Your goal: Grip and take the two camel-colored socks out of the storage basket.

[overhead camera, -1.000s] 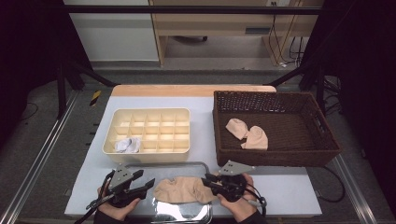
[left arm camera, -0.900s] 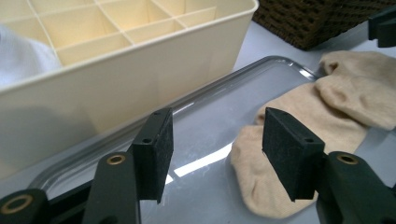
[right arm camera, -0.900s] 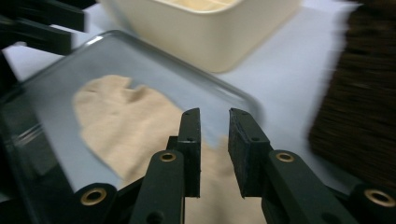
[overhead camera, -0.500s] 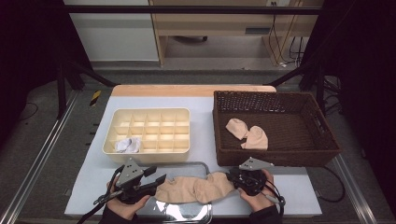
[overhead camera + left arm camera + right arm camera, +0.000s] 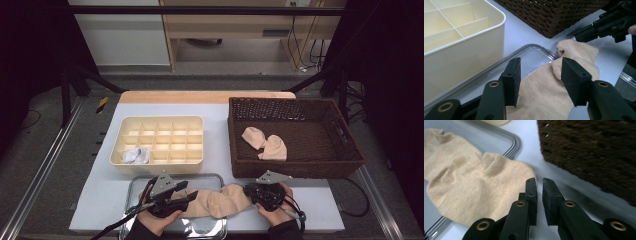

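Observation:
Two beige socks lie overlapped in a long strip, partly on the metal tray and partly on the table. My left gripper hovers over their left end. Its jaws have just been closing but stand open, with sock fabric below and between them, untouched by the pads. My right gripper sits at the socks' right end. Its jaws have just been closing and are all but shut, with nothing in the thin slit. The sock lies just left of them.
A cream divided box stands behind the tray, with a white bundle in one front cell. A brown wicker basket at the right holds two more beige socks. The basket's wall is close beside the right gripper.
The socks went from a bunched heap to a long strip drawn out to the right. My right gripper moved right, then stayed. My left gripper moved right over the tray.

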`<control>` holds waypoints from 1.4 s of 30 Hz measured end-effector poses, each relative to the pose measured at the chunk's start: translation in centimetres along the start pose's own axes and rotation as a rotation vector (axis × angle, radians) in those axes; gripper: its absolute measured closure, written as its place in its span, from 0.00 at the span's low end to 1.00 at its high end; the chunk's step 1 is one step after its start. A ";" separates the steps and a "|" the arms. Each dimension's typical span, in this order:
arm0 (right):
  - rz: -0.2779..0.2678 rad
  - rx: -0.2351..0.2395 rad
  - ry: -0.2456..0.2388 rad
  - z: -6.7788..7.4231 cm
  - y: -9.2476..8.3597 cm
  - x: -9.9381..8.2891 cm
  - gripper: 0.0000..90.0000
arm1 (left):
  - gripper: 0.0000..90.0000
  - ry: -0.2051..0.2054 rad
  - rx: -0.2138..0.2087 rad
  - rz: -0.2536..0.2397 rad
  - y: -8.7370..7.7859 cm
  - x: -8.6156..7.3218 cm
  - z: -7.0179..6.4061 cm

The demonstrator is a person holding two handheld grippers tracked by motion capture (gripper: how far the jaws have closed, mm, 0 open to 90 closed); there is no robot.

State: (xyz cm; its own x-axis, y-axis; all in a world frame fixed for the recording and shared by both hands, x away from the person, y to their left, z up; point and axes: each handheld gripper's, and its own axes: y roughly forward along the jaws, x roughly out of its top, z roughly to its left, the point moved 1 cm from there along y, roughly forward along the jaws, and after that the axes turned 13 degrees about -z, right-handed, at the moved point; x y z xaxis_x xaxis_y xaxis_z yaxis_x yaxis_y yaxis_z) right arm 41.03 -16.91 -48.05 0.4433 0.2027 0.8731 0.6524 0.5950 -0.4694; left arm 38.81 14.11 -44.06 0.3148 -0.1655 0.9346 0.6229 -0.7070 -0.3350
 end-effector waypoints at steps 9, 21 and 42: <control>0.000 0.044 0.002 1.0 0.1 -0.3 0.92 | 0.65 0.009 -0.013 0.039 1.5 -1.4 -0.8; -0.032 0.049 0.016 1.1 -0.2 0.2 0.89 | 0.64 -0.026 -0.024 0.025 1.9 -1.2 -0.8; -0.022 -0.003 0.017 0.1 -0.2 -0.2 0.82 | 0.64 0.016 -0.033 0.002 3.4 0.2 -1.8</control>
State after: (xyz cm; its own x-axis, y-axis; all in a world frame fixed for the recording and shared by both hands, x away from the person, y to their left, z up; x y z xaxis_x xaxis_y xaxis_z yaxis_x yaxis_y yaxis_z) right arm 40.78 -16.97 -48.14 0.4397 0.1764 0.8807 0.6640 0.5965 -0.4509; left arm 39.71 10.48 -44.82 0.3043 -0.1780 0.9358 0.5980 -0.7290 -0.3332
